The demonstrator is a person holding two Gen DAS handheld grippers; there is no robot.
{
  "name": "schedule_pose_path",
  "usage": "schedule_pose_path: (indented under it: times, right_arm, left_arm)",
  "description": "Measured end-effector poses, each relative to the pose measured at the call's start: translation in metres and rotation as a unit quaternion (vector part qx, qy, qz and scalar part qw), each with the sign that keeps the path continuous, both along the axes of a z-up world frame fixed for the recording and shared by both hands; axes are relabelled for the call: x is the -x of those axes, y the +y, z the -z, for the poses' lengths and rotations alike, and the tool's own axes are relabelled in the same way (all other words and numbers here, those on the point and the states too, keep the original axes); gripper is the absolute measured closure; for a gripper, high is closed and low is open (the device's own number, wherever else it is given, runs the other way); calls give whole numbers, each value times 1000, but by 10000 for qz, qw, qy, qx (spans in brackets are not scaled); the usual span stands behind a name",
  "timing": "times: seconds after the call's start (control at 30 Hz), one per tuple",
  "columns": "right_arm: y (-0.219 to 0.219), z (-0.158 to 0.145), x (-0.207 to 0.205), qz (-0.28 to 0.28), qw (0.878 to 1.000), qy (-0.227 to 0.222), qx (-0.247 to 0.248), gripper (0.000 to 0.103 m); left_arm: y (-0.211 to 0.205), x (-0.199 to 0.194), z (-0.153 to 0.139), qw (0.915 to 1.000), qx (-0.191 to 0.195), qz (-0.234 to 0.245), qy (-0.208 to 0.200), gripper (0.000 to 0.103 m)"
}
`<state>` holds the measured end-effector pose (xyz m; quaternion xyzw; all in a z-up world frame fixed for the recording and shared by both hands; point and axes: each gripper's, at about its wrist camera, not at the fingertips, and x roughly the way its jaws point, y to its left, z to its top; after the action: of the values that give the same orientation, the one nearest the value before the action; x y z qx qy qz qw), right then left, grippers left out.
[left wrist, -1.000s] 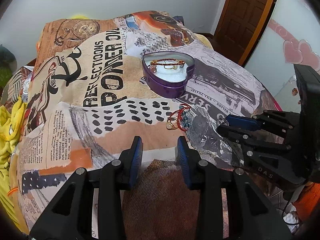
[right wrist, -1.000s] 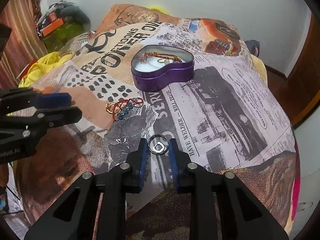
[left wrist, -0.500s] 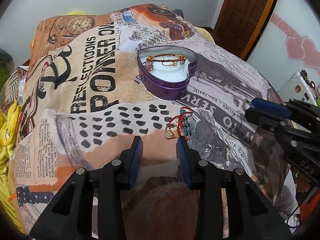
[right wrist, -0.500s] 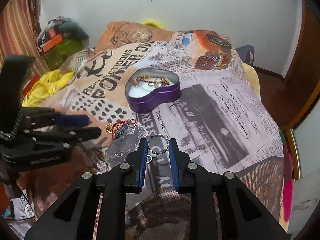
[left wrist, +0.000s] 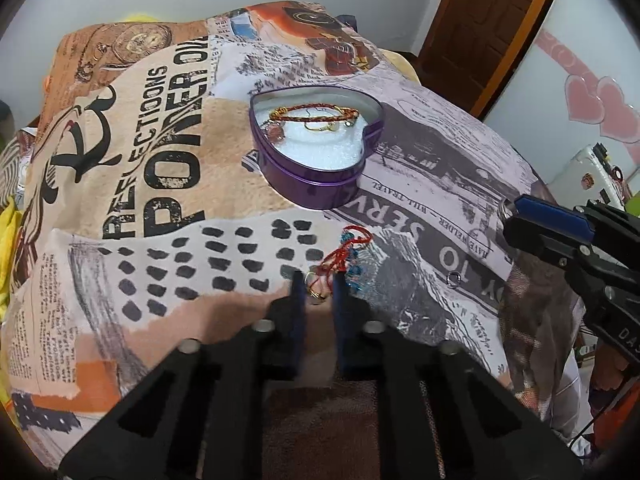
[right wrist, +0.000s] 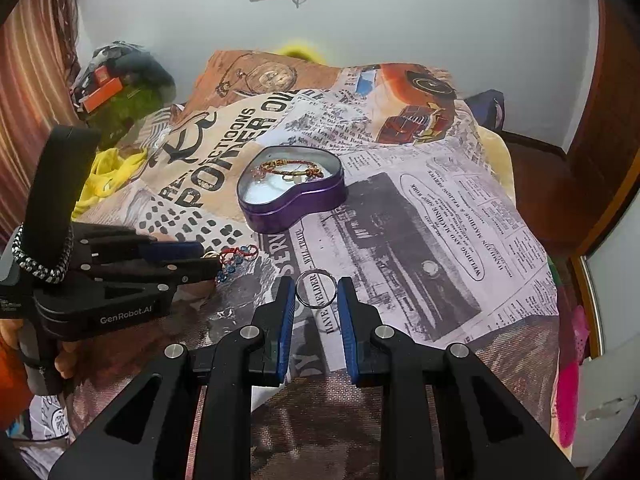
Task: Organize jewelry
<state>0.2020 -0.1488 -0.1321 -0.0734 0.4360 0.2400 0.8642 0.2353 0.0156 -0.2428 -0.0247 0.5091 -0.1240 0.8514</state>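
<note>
My left gripper (left wrist: 318,282) is down on the patterned bedspread (left wrist: 160,288), its jaws closing around the gold-ring end of a red and blue bracelet tangle (left wrist: 346,250). The pads look pressed on it. The same left gripper (right wrist: 208,258) shows at the left in the right wrist view, at the bracelet (right wrist: 236,258). Above the cloth, my right gripper (right wrist: 315,292) is shut on a thin silver ring (right wrist: 316,276). Farther back sits an open purple heart-shaped tin (left wrist: 316,184) (right wrist: 296,208) with white padding, holding a red-gold bracelet (left wrist: 312,114) and small gold pieces.
A small silver ring (left wrist: 453,278) lies on the cloth right of the bracelet. Yellow fabric (right wrist: 108,176) and a pile of things (right wrist: 120,92) lie off the bed's left side. A wooden door (left wrist: 480,20) stands at the back right. The bed drops away at right.
My left gripper has moved forward and down onto the red and blue bracelet, and its jaws have narrowed around the gold end. My right gripper has lifted the silver ring off the cloth.
</note>
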Motion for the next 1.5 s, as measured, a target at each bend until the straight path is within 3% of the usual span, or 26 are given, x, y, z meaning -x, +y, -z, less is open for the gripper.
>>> schedule_pose_path:
  times: [0.47, 1.0, 1.13, 1.33, 1.5]
  right_arm:
    - [-3, -17, 7, 40, 9998, -183, -15, 84]
    - [5, -31, 10, 46, 9993, -363, -69, 84]
    - [6, -31, 9, 63, 9992, -373, -86, 84]
    - [4, -27, 6, 80, 9994, -322, -77, 84]
    - [1, -24, 3, 131, 9996, -266, -39, 84]
  left_arm:
    - [8, 18, -14, 9994, -189, -244, -172, 95]
    - [15, 37, -64, 9967, -156, -214, -767, 95]
    - [7, 32, -61, 9978, 83, -38, -650, 95]
    - [-22, 32, -35, 9989, -15, 353, -308, 95]
    - [-28, 35, -19, 9993, -87, 358, -57, 95]
